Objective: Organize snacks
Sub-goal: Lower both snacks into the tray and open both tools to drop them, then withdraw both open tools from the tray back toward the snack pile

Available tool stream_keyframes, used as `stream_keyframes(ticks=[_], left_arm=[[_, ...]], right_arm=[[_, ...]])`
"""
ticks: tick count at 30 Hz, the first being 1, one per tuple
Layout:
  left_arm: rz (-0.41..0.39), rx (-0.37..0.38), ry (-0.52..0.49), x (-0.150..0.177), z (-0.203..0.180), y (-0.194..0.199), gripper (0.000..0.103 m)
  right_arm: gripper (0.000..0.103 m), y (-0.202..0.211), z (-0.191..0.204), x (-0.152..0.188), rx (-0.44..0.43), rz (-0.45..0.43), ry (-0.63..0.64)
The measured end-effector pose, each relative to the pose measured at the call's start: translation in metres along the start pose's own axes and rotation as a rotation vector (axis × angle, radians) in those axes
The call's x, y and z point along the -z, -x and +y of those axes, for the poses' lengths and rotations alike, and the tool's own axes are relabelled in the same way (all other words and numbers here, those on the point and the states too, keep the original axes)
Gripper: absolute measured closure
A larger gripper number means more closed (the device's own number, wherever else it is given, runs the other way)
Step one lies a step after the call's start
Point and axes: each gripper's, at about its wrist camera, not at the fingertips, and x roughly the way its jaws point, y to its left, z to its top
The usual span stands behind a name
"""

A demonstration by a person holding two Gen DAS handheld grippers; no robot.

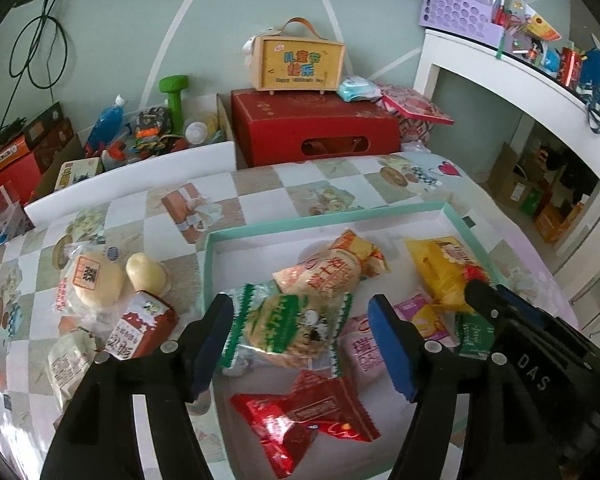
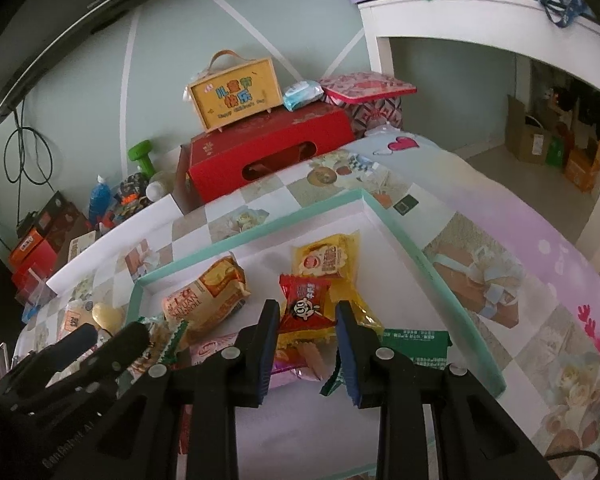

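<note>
The left gripper (image 1: 300,344) stood apart around a green-and-white wrapped biscuit packet (image 1: 288,324) inside the shallow mint-rimmed tray (image 1: 208,264); the right gripper (image 2: 308,336) pinched a small red snack packet (image 2: 306,304) there.

1. Ahead of the left gripper (image 1: 300,344), the green-and-white packet (image 1: 284,324) and orange packet (image 1: 332,268) crowd the teal tray (image 1: 380,216).
2. Beyond the right gripper (image 2: 308,344), bare tray floor lies open (past the yellow packet (image 2: 326,260)).
3. The tray's rim walls both sides.
</note>
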Motion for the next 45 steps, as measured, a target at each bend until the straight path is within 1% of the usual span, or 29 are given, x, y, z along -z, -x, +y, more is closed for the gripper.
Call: stream_keyframes(ticks=[1,2,3,4,7,8,11,13,16,19,24,29,36,40,45], left_arm=[[0.002,-0.009,0.006,0.0,0.002,-0.001,0.023],[0.003,-0.016,0.011,0.0,0.004,-0.001,0.018],[0.0,-0.026,0.018,0.0,0.007,-0.001,0.013],[-0.003,-0.03,0.023,0.0,0.01,0.0,0.013],[-0.014,-0.049,0.041,0.0,0.016,0.0,0.013],[-0.015,-0.06,0.048,0.0,0.018,0.0,0.012],[-0.016,-0.095,0.061,0.001,0.025,-0.002,0.007],[-0.02,-0.118,0.071,0.002,0.029,-0.004,0.003],[-0.032,-0.149,0.082,0.003,0.036,-0.004,0.001],[-0.024,-0.182,0.087,0.004,0.041,-0.007,0.001],[-0.023,-0.22,0.096,0.006,0.048,-0.009,0.001],[-0.026,-0.227,0.106,0.006,0.051,-0.01,0.001],[-0.021,-0.228,0.094,0.006,0.051,-0.01,0.001],[-0.035,-0.233,0.094,0.005,0.054,-0.004,0.001],[-0.06,-0.261,0.135,0.005,0.074,0.012,0.001]], right_arm=[[0.064,-0.001,0.0,0.0,0.005,0.005,0.001],[0.049,-0.002,0.0,0.001,0.009,0.008,0.001],[0.042,-0.002,0.001,0.001,0.014,0.008,0.002],[0.035,-0.002,0.001,0.001,0.018,0.004,0.004],[0.033,-0.002,0.004,0.001,0.02,-0.001,0.016],[0.03,-0.002,0.005,0.001,0.021,0.001,0.02],[0.023,-0.005,0.008,0.002,0.028,0.011,0.037],[0.017,-0.005,0.009,0.003,0.033,0.01,0.044],[0.009,-0.006,0.011,0.003,0.04,0.011,0.053],[0.0,-0.008,0.011,0.004,0.051,0.017,0.057],[0.0,-0.01,0.012,0.005,0.072,0.014,0.068],[0.0,-0.012,0.012,0.006,0.085,0.021,0.076],[0.0,-0.011,0.015,0.006,0.094,0.015,0.086],[0.0,-0.007,0.018,0.005,0.089,-0.003,0.074],[0.0,0.001,0.025,0.003,0.072,-0.036,0.073]])
